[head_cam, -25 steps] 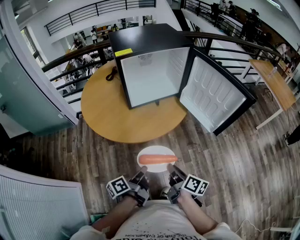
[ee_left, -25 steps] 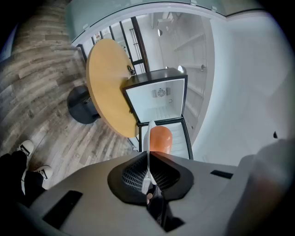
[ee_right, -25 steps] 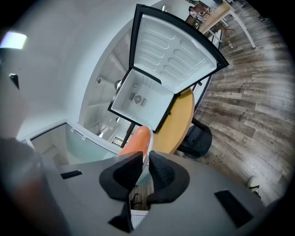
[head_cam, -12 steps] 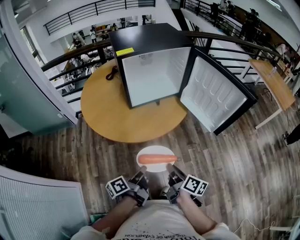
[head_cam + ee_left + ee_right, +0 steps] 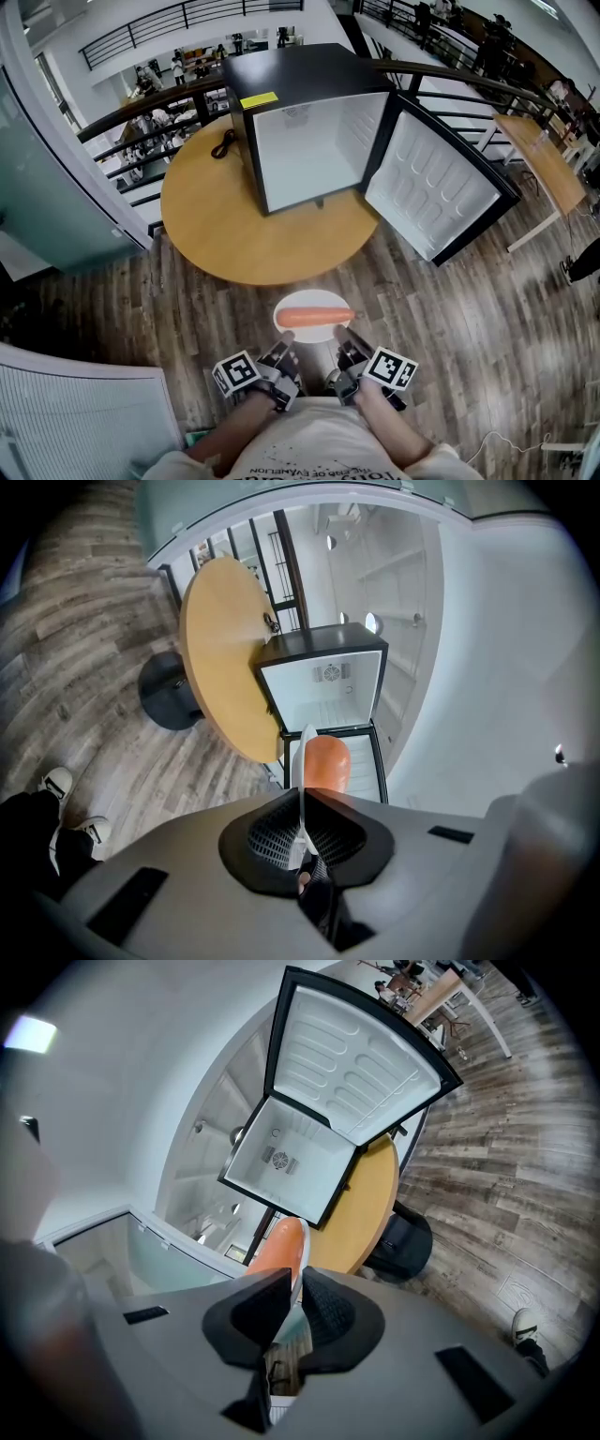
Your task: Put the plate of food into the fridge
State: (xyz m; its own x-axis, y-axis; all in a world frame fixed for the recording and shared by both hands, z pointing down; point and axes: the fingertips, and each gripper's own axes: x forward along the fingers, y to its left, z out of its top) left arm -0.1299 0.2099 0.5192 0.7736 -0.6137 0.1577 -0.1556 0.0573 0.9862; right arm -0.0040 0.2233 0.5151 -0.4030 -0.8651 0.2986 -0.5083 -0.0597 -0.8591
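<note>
Plate [image 5: 314,300] with carrot [image 5: 314,318] pinched by left tool [image 5: 284,355] and right tool [image 5: 344,352], fridge [image 5: 309,141] open, yellow label [image 5: 258,99] unreadable

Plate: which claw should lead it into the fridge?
Left, marginally. Left claw and right claw are both shut on the plate, so carry together; but the fridge has its door swung out on the right claw's side, leaving the left probably freer.

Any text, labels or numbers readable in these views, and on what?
Nothing reads clearly.
Yellow label on the fridge top: too small to read.
Print on the shirt: upside down, cut off, unreadable.
Cubes: square markers only, no words.
</note>
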